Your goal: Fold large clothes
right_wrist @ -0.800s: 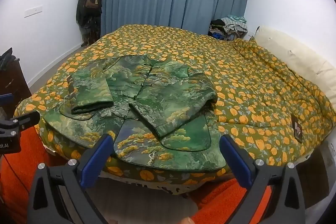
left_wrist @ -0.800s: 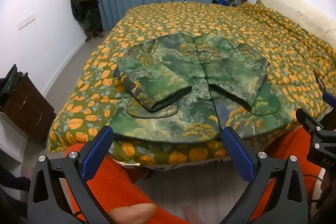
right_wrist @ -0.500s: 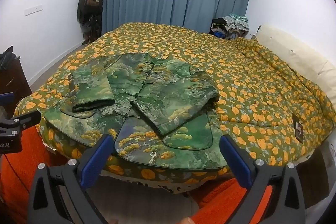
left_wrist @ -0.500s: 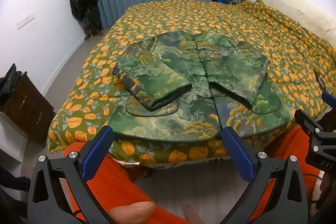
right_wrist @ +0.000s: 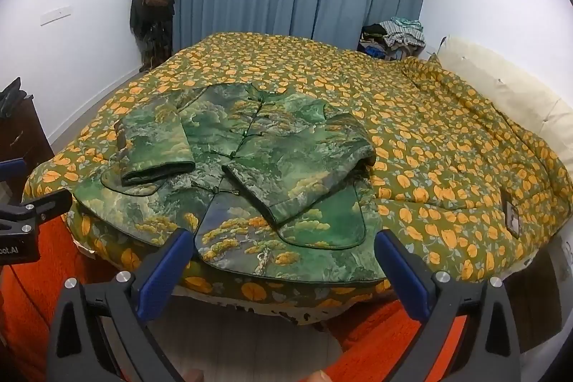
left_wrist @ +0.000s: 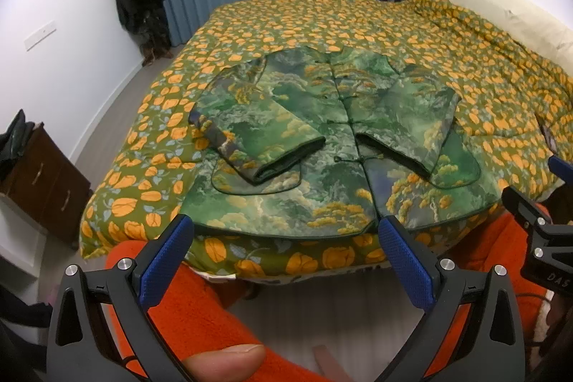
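A green jacket with a yellow tree print [left_wrist: 322, 131] lies flat, front up, at the near edge of the bed, both sleeves folded in over its front. It also shows in the right wrist view [right_wrist: 258, 167]. My left gripper [left_wrist: 284, 231] is open and empty, held off the bed's near edge, just short of the jacket's hem. My right gripper [right_wrist: 279, 247] is open and empty, also just short of the hem, to the right of the left gripper.
The bed is covered by a green quilt with orange flowers [left_wrist: 447, 34]. A cream pillow [left_wrist: 501, 9] lies at the right. A dark drawer unit [left_wrist: 39, 178] stands at the left. Clothes hang in the far corner [right_wrist: 154, 2]. A clothes pile [right_wrist: 394, 34] sits beyond the bed.
Both grippers have risen and drawn back slightly, so the bed sits a little lower in both views. The jacket has not moved.
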{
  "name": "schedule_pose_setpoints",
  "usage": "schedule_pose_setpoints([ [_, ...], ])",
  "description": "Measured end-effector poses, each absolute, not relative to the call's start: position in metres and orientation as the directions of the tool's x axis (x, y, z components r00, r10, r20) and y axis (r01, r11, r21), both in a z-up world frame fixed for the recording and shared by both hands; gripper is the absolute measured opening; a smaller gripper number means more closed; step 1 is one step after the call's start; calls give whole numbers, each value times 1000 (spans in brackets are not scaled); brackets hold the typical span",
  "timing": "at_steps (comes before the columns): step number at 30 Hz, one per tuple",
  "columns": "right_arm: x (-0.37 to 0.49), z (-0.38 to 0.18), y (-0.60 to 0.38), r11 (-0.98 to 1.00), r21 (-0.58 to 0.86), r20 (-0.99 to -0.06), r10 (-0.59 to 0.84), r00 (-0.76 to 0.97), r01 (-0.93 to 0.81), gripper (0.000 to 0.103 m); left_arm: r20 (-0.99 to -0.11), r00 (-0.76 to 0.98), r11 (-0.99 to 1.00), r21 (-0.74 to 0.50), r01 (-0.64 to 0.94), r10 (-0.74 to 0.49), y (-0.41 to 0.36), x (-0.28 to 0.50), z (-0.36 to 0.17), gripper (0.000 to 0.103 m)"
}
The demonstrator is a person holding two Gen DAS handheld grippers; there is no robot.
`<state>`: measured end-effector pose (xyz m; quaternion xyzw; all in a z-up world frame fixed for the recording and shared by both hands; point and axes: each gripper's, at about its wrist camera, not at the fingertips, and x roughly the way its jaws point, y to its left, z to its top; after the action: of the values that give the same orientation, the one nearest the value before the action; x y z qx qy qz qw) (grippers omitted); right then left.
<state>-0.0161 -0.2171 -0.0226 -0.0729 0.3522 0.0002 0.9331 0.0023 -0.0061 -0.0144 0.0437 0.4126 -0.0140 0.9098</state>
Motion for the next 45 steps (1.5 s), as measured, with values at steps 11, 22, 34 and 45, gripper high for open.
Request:
schedule_pose_setpoints([
  [11,-14,-26,-216,989,-136,-664,-45,746,-61,103,-757,653,995,73,66,12,-6,4,-17,103],
  [22,-15,-29,-213,988,-140,-670,-41,741,-72,103,-758,652,995,76,66,15,-6,5,-17,103],
  [34,-12,-33,-210,987,-139,-681,-38,732,-78,103,-765,644,994,81,71,16,-4,4,-24,103],
  [45,-13,-36,-211,988,-134,-683,-35,730,-78,103,-770,638,993,88,73,21,-5,5,-25,103],
])
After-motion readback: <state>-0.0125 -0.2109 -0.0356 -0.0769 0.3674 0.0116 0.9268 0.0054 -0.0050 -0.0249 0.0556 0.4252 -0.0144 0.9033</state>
